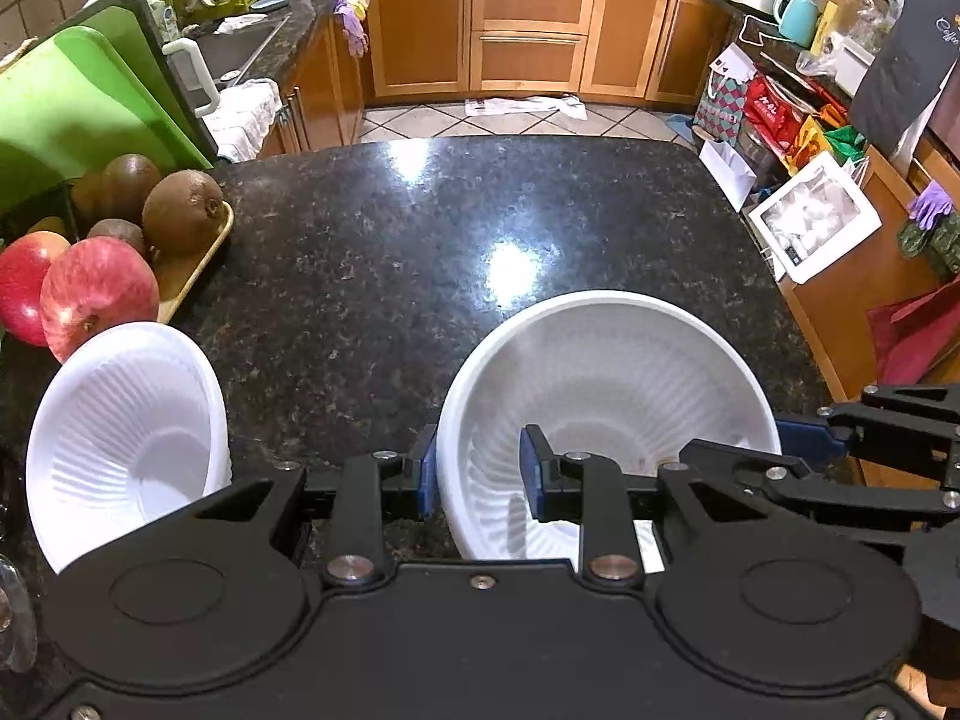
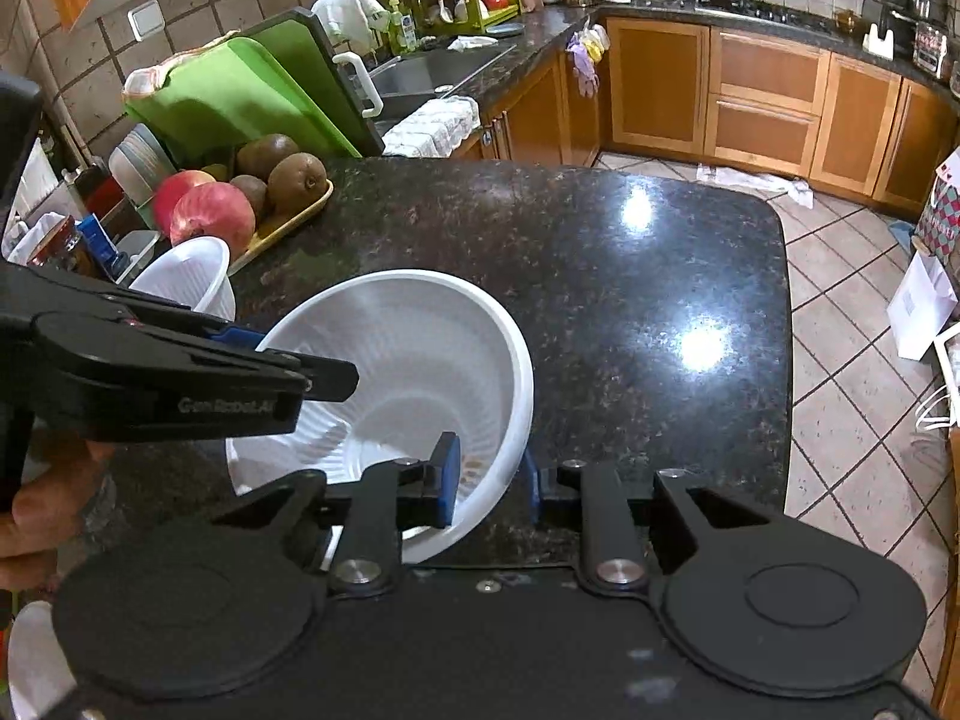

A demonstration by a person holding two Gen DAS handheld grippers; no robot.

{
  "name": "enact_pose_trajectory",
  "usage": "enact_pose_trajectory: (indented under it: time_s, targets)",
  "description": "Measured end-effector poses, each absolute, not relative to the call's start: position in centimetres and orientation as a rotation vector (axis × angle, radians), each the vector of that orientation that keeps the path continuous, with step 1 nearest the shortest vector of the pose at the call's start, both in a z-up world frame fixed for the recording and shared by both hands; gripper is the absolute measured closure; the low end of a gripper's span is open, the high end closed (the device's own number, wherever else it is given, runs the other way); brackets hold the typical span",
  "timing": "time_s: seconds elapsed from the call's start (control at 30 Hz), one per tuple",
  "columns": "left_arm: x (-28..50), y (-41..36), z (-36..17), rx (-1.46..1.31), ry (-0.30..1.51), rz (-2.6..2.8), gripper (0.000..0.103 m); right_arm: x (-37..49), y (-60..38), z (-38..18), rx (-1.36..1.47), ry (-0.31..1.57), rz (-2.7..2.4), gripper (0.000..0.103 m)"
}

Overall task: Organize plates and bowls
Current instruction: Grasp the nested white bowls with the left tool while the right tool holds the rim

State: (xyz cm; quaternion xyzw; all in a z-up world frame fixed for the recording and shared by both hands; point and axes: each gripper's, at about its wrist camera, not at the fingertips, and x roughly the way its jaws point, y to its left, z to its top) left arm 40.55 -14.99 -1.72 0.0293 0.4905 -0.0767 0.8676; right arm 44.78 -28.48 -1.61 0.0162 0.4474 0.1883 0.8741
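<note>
A large white ribbed bowl (image 1: 606, 384) sits near the front of the dark granite counter (image 1: 420, 228). My left gripper (image 1: 480, 471) straddles its left rim, one blue pad outside and one inside, with a visible gap. My right gripper (image 2: 492, 477) straddles the same bowl (image 2: 414, 372) at its right rim, jaws apart around the wall. A smaller white ribbed bowl (image 1: 126, 438) lies tilted on its side to the left; it also shows in the right wrist view (image 2: 192, 276).
A yellow tray (image 1: 192, 270) with apples (image 1: 96, 294) and kiwis (image 1: 180, 210) stands at the left, green cutting boards (image 1: 78, 102) behind it. The counter's right edge drops to a tiled floor (image 2: 852, 324). Wooden cabinets (image 1: 528, 30) line the far wall.
</note>
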Motion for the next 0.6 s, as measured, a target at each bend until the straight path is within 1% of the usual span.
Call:
enact_pose_trajectory:
  time_s: [0.1,0.27,0.6]
  targets:
    - [40.4,-14.9,-1.6,0.046,1.033,-0.173,0.068,44.4,-28.6,-1.4,0.020,0.924,0.385,0.082]
    - [39.1,-15.0,-0.2,0.032,1.011,-0.191,0.068,43.2,-29.4,-0.4,0.041,0.911,0.376,0.084]
    - [35.4,-15.7,3.2,0.047,0.946,-0.229,0.068,38.3,-30.4,3.8,0.049,0.834,0.335,0.084]
